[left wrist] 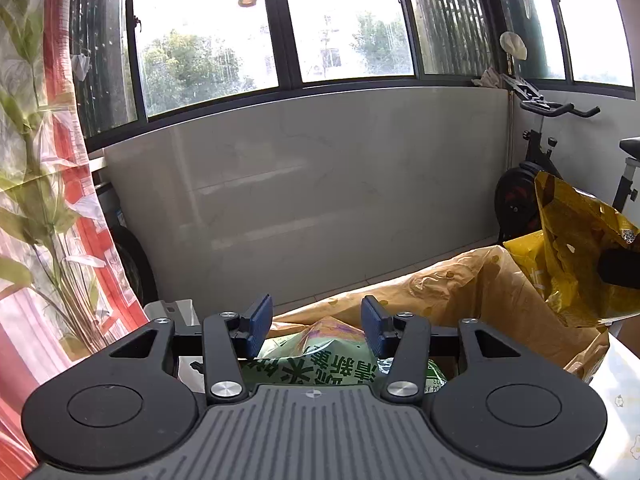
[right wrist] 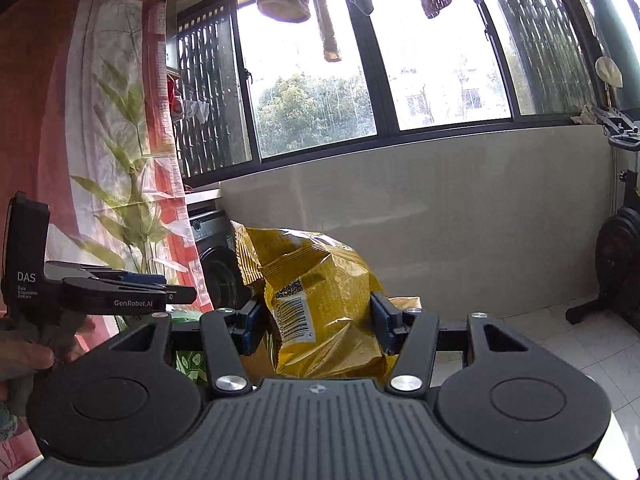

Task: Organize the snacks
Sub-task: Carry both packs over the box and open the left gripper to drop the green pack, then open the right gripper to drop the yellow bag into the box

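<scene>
Clamping the crinkled yellow foil snack bag (right wrist: pixel 320 304) aloft, the right hand-held gripper (right wrist: pixel 316 320) clears it for sorting, while the left hand-held gripper (left wrist: pixel 316 320) hovers released above the green printed snack packet (left wrist: pixel 320 364).

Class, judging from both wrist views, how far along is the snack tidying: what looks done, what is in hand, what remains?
Done: a green snack packet already lies in the open orange plastic bag. In hand: the right gripper is shut on a yellow snack bag, held up in the air. Left: that bag has not gone in; the left gripper is open, empty, above the green packet.
</scene>
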